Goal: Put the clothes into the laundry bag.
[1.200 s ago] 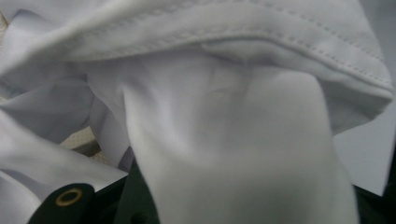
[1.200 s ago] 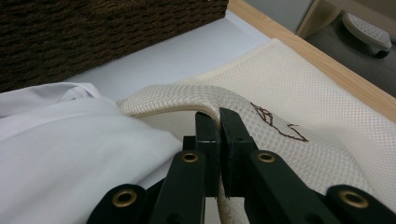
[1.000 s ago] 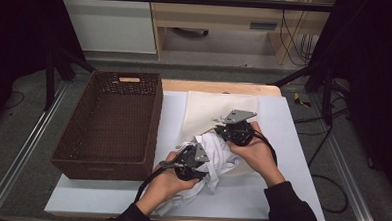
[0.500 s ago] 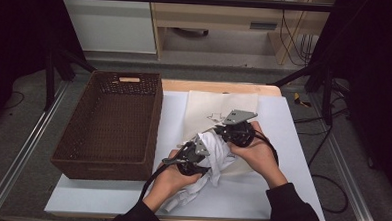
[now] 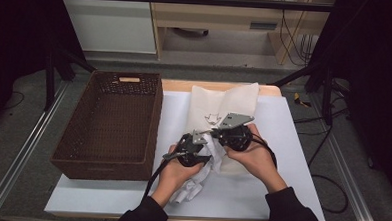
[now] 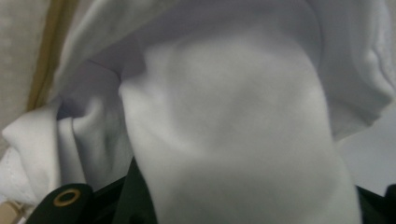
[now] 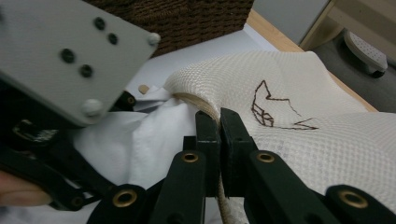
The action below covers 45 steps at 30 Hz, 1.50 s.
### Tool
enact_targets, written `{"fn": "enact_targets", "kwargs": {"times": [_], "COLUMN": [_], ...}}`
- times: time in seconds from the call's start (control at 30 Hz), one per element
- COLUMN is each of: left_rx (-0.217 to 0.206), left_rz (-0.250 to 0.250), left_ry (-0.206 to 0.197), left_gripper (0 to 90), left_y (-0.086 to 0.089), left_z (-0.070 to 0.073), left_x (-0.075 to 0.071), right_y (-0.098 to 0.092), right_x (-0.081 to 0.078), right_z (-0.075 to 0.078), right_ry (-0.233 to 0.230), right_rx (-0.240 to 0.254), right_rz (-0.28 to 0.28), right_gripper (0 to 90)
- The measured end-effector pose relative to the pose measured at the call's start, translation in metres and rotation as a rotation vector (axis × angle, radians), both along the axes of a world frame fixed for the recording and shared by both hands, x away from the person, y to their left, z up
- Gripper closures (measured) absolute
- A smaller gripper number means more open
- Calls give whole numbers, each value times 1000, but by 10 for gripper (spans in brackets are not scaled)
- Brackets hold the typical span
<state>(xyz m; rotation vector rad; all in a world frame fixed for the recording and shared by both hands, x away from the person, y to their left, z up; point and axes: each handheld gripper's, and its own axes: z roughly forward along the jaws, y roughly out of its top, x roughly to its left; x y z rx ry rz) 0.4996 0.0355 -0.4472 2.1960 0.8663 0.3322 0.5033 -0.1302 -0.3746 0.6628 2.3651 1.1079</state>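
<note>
A cream mesh bag [image 5: 224,104] with a dark line drawing lies at the middle of the white table. My right gripper [image 7: 219,116] is shut on the tan rim of the bag's mouth [image 7: 198,103] and lifts it a little. In the high view the right gripper [image 5: 218,135] sits at the bag's near end. My left gripper [image 5: 201,142] is right beside it, shut on a bunched white cloth [image 5: 207,158]. That cloth [image 6: 224,130] bulges between the left jaws at the bag's mouth, and its tail [image 5: 188,190] trails on the table.
A dark brown wicker basket [image 5: 113,122] stands on the left part of the table, close to the left hand. The white tabletop [image 5: 287,144] is bare to the right of the bag. Cables trail from both grippers toward the person.
The left gripper has moved a little forward and down with the white cloth, closer to the bag's mouth. The right gripper has stayed where it was, still on the rim.
</note>
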Motion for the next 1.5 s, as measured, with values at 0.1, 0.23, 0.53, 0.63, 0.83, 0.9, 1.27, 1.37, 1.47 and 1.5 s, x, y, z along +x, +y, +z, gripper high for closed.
{"fn": "enact_targets", "kwargs": {"times": [0.1, 0.23, 0.53, 0.63, 0.83, 0.9, 1.27, 1.37, 1.47, 1.5], "left_rx": [-15, -38, -115, -128, -133, -137, -106, -91, -83, -87], "left_rz": [33, 67, 115, 132, 148, 162, 134, 114, 93, 86], "left_ry": [-18, -17, 0, -1, -15, -25, -43, -50, -81, -92], "left_gripper": [612, 611, 604, 603, 603, 603, 449, 328, 207, 183], "left_y": [-2, -4, 1, 0, -1, -2, -10, -12, -12, -12], "left_z": [0, -4, -6, -6, -5, -5, -12, -11, -7, -5], "left_x": [4, 8, 12, 14, 15, 16, 17, 16, 12, 10], "right_y": [3, 5, 3, 4, 4, 3, -6, -9, -11, -12], "right_x": [-1, -3, -9, -12, -17, -17, -11, -8, -5, -3], "right_z": [0, 0, -15, -19, -20, -20, -27, -29, -31, -31], "right_ry": [-1, 1, 16, 11, 12, 11, 9, -3, -4, -5], "right_rx": [1, -2, -2, -1, 12, 17, 26, 30, 49, 50], "right_rz": [8, 18, 17, 18, 29, 30, 2, -9, -26, -27], "right_gripper": [877, 876, 877, 877, 878, 878, 878, 878, 878, 878]}}
